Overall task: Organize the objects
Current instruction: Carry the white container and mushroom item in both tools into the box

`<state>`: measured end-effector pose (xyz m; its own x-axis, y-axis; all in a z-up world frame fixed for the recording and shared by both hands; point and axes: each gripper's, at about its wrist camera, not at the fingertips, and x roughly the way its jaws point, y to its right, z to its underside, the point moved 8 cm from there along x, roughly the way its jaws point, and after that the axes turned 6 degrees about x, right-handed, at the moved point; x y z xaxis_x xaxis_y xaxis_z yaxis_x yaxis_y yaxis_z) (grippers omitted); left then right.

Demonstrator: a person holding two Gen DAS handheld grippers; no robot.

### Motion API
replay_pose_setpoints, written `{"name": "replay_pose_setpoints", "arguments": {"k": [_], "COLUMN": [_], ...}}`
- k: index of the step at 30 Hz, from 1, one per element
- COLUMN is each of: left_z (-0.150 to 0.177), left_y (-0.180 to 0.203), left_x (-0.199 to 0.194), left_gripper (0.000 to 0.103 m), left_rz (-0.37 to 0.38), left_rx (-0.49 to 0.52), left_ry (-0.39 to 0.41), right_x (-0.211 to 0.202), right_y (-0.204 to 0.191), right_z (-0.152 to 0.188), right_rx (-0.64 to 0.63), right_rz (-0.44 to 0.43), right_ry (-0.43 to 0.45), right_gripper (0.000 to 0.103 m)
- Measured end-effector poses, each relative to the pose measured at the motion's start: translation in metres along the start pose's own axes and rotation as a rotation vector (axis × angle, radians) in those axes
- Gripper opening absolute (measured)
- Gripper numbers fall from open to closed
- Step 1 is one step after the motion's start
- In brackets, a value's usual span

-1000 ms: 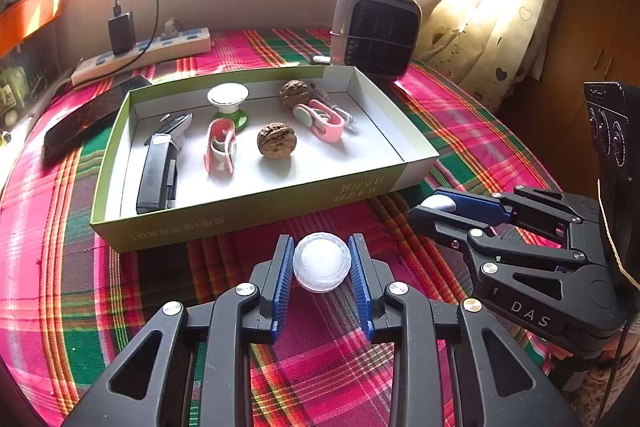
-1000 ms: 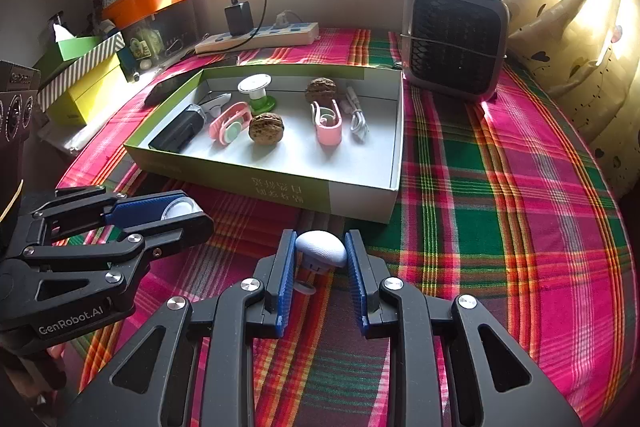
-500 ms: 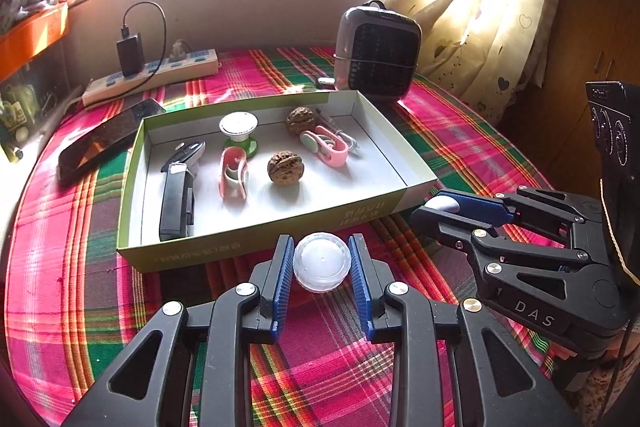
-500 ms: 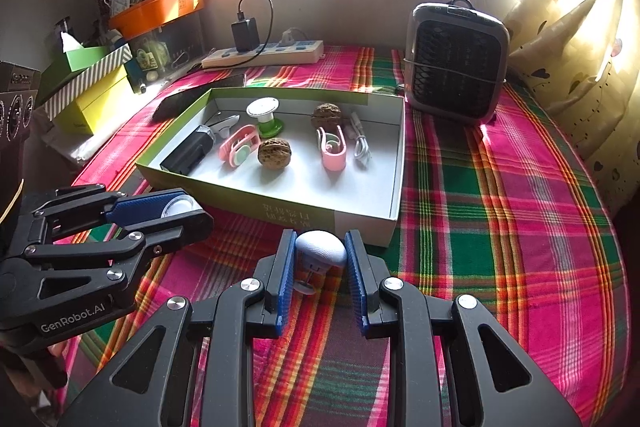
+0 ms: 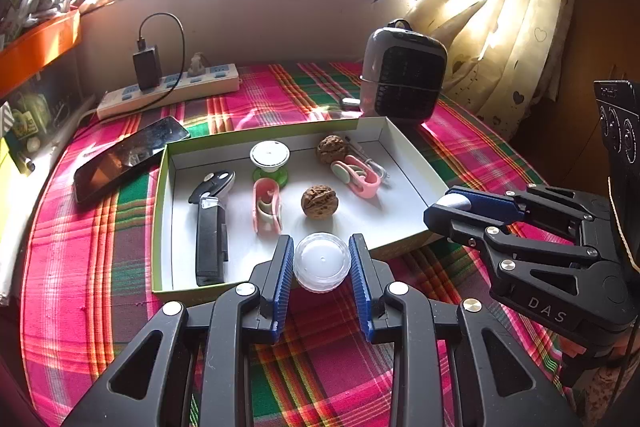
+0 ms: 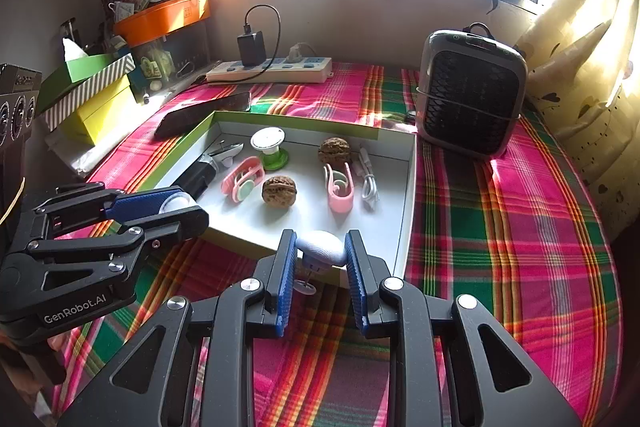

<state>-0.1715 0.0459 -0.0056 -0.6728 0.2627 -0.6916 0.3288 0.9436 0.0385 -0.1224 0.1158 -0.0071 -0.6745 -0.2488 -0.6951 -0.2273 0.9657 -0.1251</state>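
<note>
Sunlit from the window behind, a plaid-covered table (image 5: 100,227) carries a shallow green-sided box (image 5: 160,211) holding two walnuts, pink clips, a white-topped green spool and a black tool; a heater (image 5: 404,75), a phone and a power strip sit beyond it. Left gripper (image 5: 322,263) has its jaws closed narrowly on a cap (image 5: 322,261), a round translucent plastic piece gripped across its rim by the blue ribbed pads, poised just above the box's near wall. It looks light, stiff and smooth, so I judge it could slip or pop out if squeezed off-centre; the hold across its widest part seems the safe one. Right gripper (image 6: 320,259) has its jaws closed on a pin (image 6: 321,247), a pale domed head caught between the pads with a thin stem and small disc hanging below, near the box's near right corner. That head is probably light and hard too, while the stem looks delicate, so holding the dome, as now, seems wise.
</note>
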Motion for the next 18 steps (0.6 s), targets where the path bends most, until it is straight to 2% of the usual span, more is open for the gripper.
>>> {"name": "replay_pose_setpoints", "arguments": {"k": [18], "left_z": [-0.009], "left_y": [-0.014], "left_x": [0.033], "left_gripper": [0.026], "left_rz": [-0.002], "left_rx": [-0.025], "left_ry": [-0.048], "right_x": [0.037], "right_y": [0.01], "right_z": [-0.014], "right_rx": [0.017], "right_rz": [0.002], "right_ry": [-0.066], "right_gripper": [0.026]}}
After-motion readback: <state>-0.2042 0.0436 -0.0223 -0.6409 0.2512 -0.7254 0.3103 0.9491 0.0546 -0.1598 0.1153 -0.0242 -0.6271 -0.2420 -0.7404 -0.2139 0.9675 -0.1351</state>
